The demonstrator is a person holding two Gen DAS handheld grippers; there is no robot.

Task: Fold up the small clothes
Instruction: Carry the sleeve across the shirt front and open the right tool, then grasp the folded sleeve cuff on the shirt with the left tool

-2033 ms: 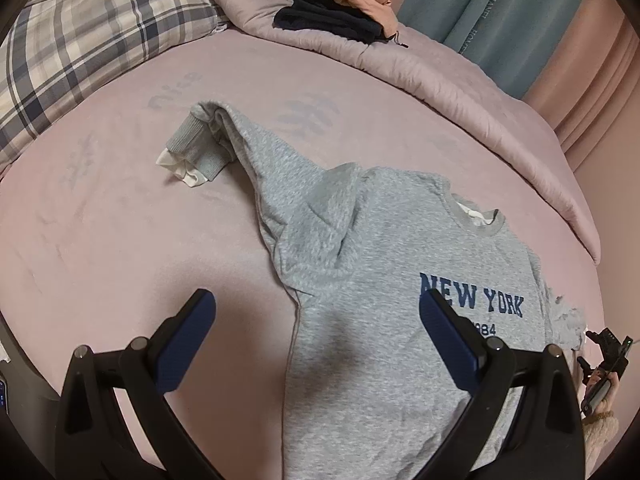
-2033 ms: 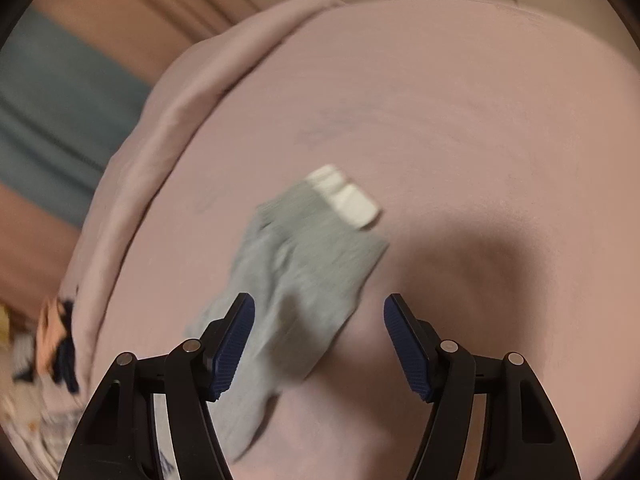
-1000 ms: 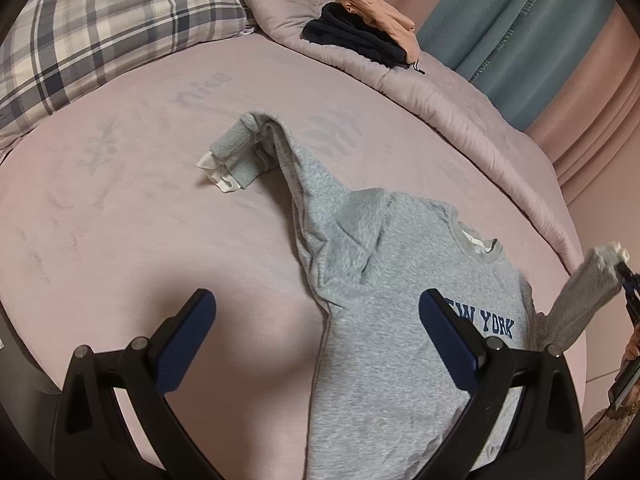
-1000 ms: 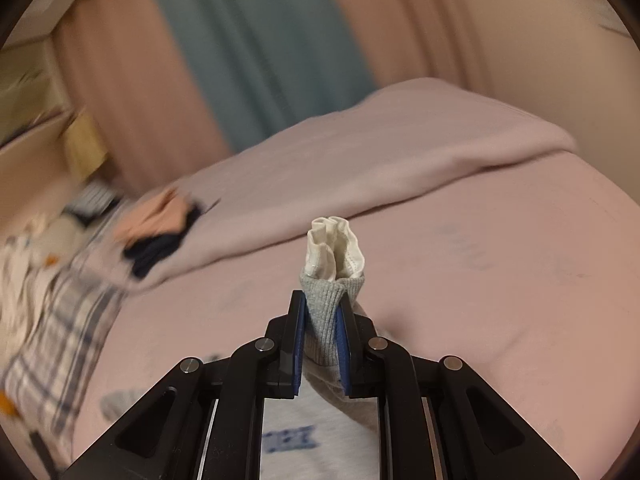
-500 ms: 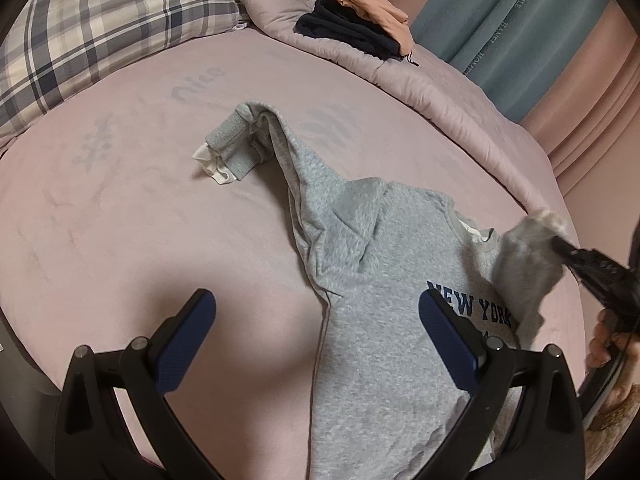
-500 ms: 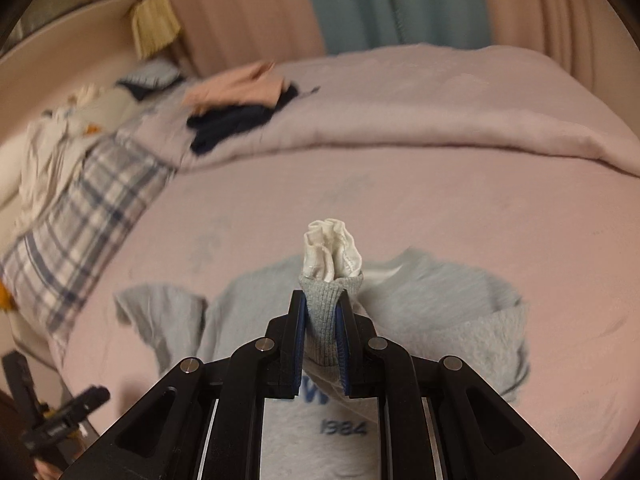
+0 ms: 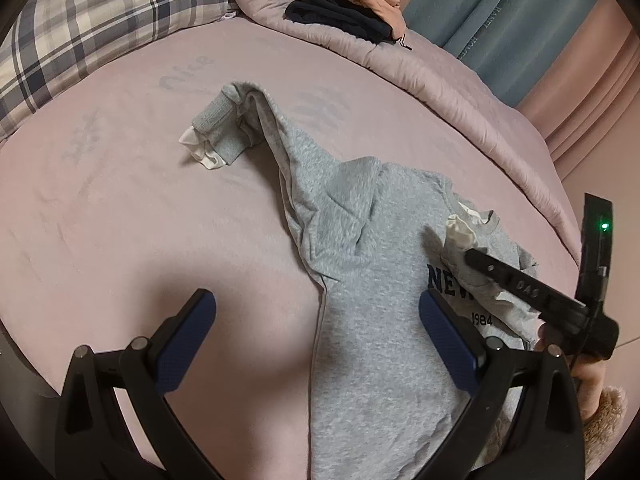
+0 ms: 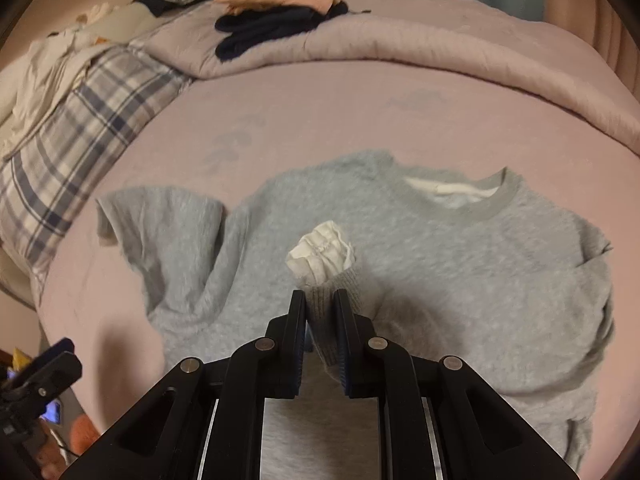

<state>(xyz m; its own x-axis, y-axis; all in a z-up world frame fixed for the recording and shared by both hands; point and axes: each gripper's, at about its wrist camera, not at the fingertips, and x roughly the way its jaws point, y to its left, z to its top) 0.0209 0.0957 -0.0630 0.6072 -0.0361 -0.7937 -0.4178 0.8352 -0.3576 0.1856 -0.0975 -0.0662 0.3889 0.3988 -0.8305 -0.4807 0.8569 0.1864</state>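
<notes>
A grey sweatshirt (image 7: 360,280) printed "NEW YORK 1984" lies face up on the pink bed (image 7: 120,220). My right gripper (image 8: 320,300) is shut on one sleeve's ribbed grey cuff (image 8: 324,252), whose white lining sticks out past the fingertips. It holds that cuff low over the chest, just below the collar (image 8: 496,196). In the left wrist view the right gripper (image 7: 472,256) comes in from the right with the sleeve doubled over the print. My left gripper (image 7: 316,304) is open and holds nothing, above the shirt's side seam. The other sleeve (image 7: 224,132) trails out to the far left.
A plaid pillow (image 7: 100,12) lies at the far left. A rolled pink duvet (image 7: 420,72) runs along the back, with dark and peach clothes (image 7: 344,12) piled on it. Curtains (image 7: 520,8) hang behind. A person's hand (image 7: 592,376) holds the right gripper.
The right gripper has carried the gripped cuff from the shirt's right edge inward and down over the chest, folding the sleeve across the print. The left gripper has stayed put.
</notes>
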